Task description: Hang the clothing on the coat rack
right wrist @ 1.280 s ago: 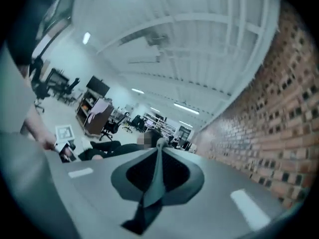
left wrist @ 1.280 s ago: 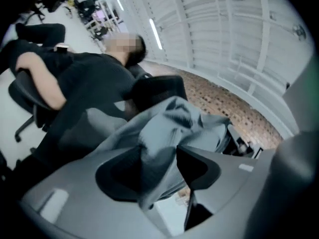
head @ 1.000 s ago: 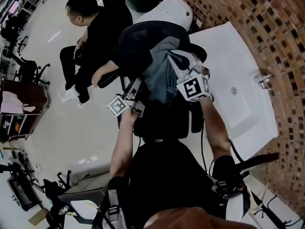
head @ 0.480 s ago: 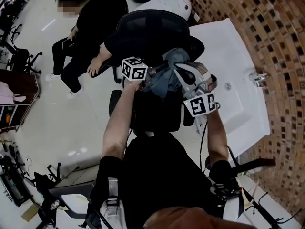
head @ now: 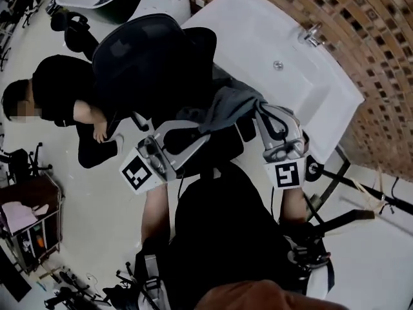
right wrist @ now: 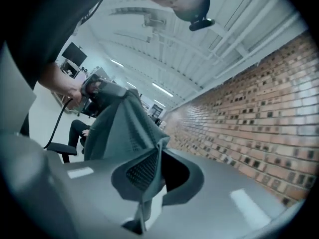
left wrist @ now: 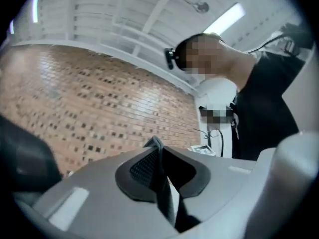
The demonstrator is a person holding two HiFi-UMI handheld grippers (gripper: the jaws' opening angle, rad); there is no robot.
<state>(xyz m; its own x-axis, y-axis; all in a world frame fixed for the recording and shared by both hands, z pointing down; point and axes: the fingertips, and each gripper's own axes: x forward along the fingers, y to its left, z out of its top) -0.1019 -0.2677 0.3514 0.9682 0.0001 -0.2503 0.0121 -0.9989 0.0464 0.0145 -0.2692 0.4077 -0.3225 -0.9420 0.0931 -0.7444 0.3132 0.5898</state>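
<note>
Grey garment (head: 226, 105) at the centre of the head view, bunched up and stretched in the air between the two tools, just below and right of the back of a black mesh chair (head: 148, 57). Left tool (head: 193, 134) below and left of centre, reaching up and right into the lower-left edge of the cloth. Closing at this moment: in the left gripper view (left wrist: 160, 168), a thin dark fold of the garment (left wrist: 158, 158) standing on edge between the pads, with hardly any gap beside it. Right tool (head: 261, 108) right of centre, clamped tight on the right end of the cloth. In the right gripper view (right wrist: 157, 171), fabric (right wrist: 122, 128) pinched between the pads, rising from them toward the upper left as a ridged, drooping sheet. Behind the garment, filling the upper right of the head view, a white sink (head: 258, 37) with a tap (head: 311, 34) at its far rim, set against a brick wall (head: 381, 57). At the left edge, a seated person (head: 58, 99) in black, one bare forearm reaching toward the chair. In the lower left corner, a small cart (head: 29, 221) with something pink on top. Same brick wall across the left of the left gripper view and the right of the right gripper view.
</note>
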